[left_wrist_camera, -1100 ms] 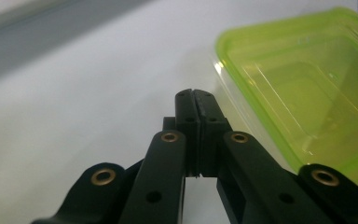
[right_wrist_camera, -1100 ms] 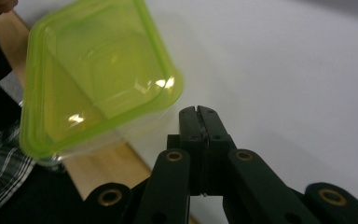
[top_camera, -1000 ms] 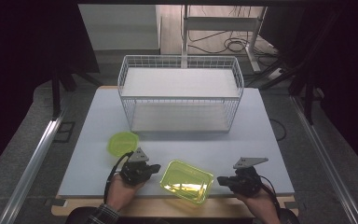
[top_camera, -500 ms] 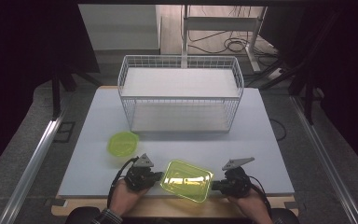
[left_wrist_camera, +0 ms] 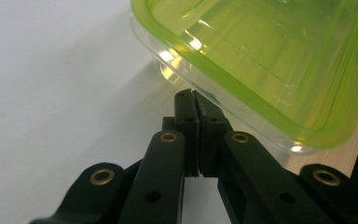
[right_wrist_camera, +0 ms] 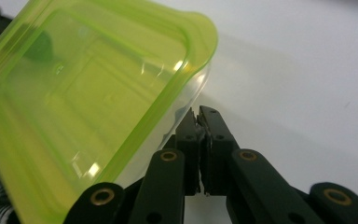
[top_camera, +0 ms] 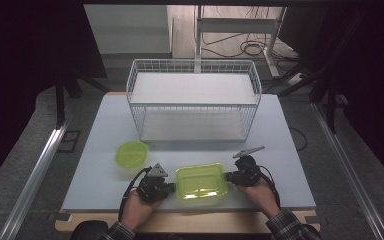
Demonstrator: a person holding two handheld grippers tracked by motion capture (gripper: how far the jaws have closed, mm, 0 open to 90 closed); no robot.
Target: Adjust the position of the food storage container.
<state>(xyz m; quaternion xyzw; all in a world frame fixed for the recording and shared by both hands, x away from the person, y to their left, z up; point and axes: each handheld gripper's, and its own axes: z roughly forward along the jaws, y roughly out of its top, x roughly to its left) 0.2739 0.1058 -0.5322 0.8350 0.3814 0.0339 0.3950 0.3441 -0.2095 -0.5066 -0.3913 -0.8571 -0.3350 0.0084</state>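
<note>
Since a second ago, the right gripper (top_camera: 228,176) has slid in from the table's right side and now sits against the right end of the green box (top_camera: 202,181); the box itself has turned from a slanted lie to square with the near edge. Left gripper (top_camera: 171,187) has shifted little and sits at the box's left end.

Both pairs of jaws are pressed together with nothing between them. Seen from the left gripper view, the closed tips meet the clear wall of the box (left_wrist_camera: 265,70) just under its green lid. The right gripper view shows the same at the other end: closed tips against the clear wall below the lid's rounded corner (right_wrist_camera: 93,93).

The box lies on the white table (top_camera: 105,175) near its front edge, between the two grippers. A round green lid (top_camera: 131,153) lies to the left, apart from the box. Farther back stands a white wire basket (top_camera: 192,100).
</note>
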